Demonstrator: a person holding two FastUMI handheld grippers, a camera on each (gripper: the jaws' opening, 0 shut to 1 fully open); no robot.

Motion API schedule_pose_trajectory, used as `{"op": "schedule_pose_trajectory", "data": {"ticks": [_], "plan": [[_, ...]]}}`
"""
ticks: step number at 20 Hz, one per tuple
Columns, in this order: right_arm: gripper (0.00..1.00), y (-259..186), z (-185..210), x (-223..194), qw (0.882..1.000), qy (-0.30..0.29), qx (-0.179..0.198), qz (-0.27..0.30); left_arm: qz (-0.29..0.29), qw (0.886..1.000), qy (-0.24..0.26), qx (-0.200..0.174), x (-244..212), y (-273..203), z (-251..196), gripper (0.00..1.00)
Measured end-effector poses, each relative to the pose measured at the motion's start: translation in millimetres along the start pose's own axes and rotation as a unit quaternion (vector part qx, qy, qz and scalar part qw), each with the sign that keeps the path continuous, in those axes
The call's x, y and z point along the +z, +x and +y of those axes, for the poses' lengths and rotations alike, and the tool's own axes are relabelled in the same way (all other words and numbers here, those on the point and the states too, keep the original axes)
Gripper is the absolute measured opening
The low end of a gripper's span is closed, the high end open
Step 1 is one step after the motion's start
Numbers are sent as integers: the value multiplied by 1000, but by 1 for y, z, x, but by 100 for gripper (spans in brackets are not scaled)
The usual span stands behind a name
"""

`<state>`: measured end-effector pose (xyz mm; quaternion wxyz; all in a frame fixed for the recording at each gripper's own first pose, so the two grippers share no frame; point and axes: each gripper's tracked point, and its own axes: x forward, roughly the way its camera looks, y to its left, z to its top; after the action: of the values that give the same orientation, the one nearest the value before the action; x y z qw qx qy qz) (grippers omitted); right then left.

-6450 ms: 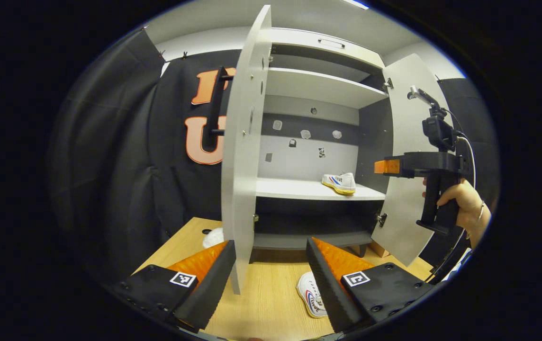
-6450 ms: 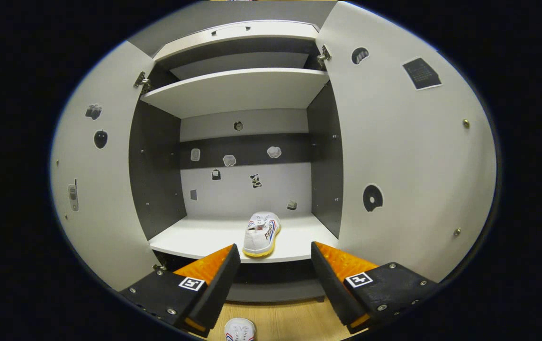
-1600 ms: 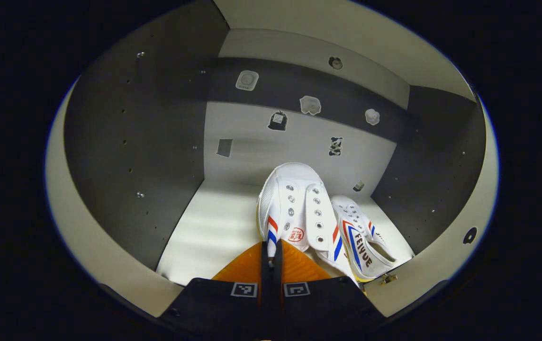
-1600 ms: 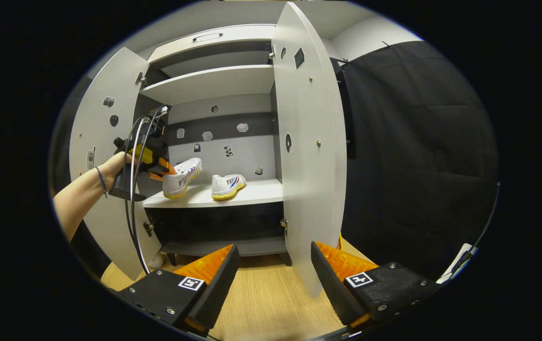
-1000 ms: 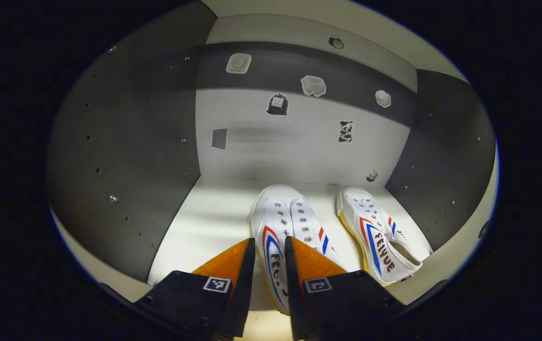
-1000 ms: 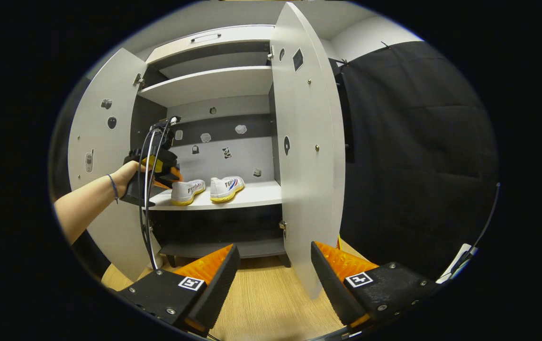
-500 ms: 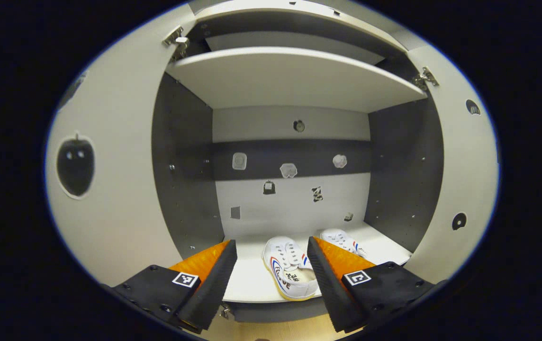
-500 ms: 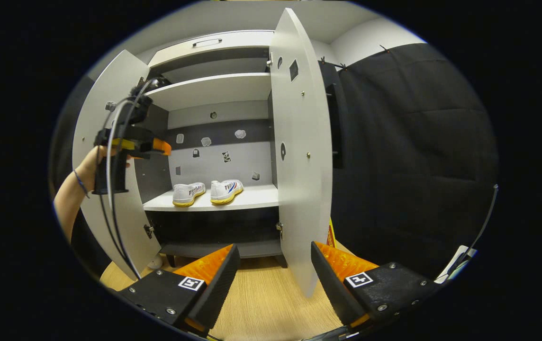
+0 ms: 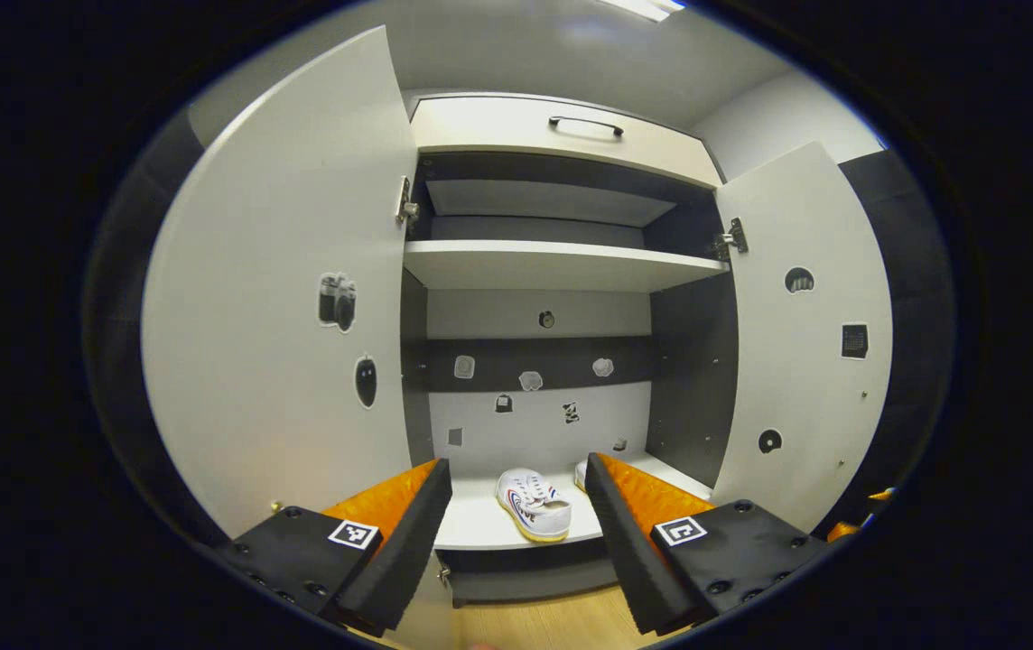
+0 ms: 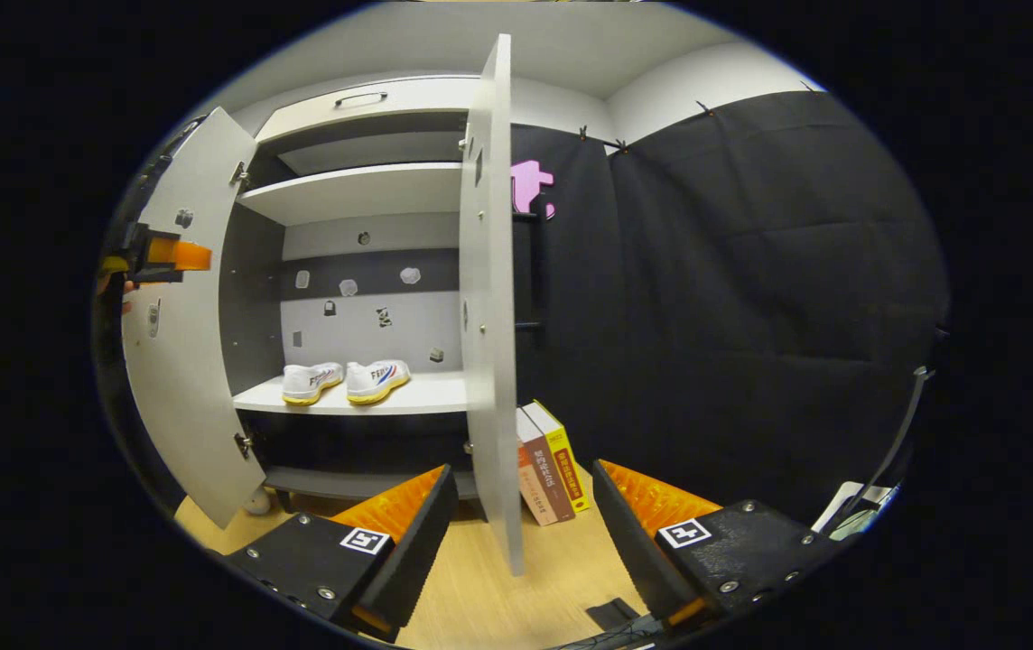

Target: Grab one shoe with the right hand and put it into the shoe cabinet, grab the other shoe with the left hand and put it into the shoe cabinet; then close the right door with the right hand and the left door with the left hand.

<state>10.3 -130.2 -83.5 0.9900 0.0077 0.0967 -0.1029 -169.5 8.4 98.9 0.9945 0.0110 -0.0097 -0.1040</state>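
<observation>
Two grippers, both with jaws spread wide and holding nothing. The left gripper (image 9: 516, 533) has let go of its shoe and backed out of the cabinet (image 9: 562, 144); half a second ago it was close to the shelf, and now the whole cabinet front fits in the left gripper view, with both doors open to either side. The right gripper (image 10: 521, 542) has swung rightward, so the right door (image 10: 491, 298) now stands edge-on between its fingers, near them but not touching. In the right gripper view both shoes, the left shoe (image 10: 311, 382) and right shoe (image 10: 376, 380), sit side by side on the middle shelf (image 10: 431, 393). That likely means the placing is finished and closing the right door comes next. The left door (image 9: 282, 298) is untouched. In the left gripper view the right shoe is mostly hidden behind a finger. The right door's handle is hard to make out behind the door's edge, beside some books (image 10: 548, 474).
</observation>
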Motion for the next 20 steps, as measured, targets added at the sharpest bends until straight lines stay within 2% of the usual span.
{"op": "schedule_pose_trajectory", "data": {"ticks": [3, 7, 9, 14, 17, 18, 19, 20], "plan": [[93, 4, -25, -6, 1000, -4, -24, 7, -4, 1000, -14, 5, -1, -38, 11, 95], [93, 19, -53, -15, 999, -24, -45, 8, -19, 999, -13, 35, 2, -79, 41, 95], [93, 35, -56, -17, 999, -31, -37, 6, -24, 999, -18, 38, 1, -96, 48, 94], [93, 86, -47, -17, 999, -34, -1, 0, -27, 997, -3, 72, -3, -132, 77, 95], [93, 108, -38, -19, 1000, -14, 11, 10, -21, 996, -13, 81, -7, -148, 91, 95], [99, 110, -40, -18, 1000, -13, 11, 7, -20, 995, -11, 93, -9, -152, 99, 95], [92, 110, -39, -15, 1000, -11, 13, 4, -20, 994, -10, 104, -9, -157, 109, 95], [92, 107, -35, -14, 1000, -7, 19, 3, -21, 994, -11, 111, -9, -162, 115, 95]]}}
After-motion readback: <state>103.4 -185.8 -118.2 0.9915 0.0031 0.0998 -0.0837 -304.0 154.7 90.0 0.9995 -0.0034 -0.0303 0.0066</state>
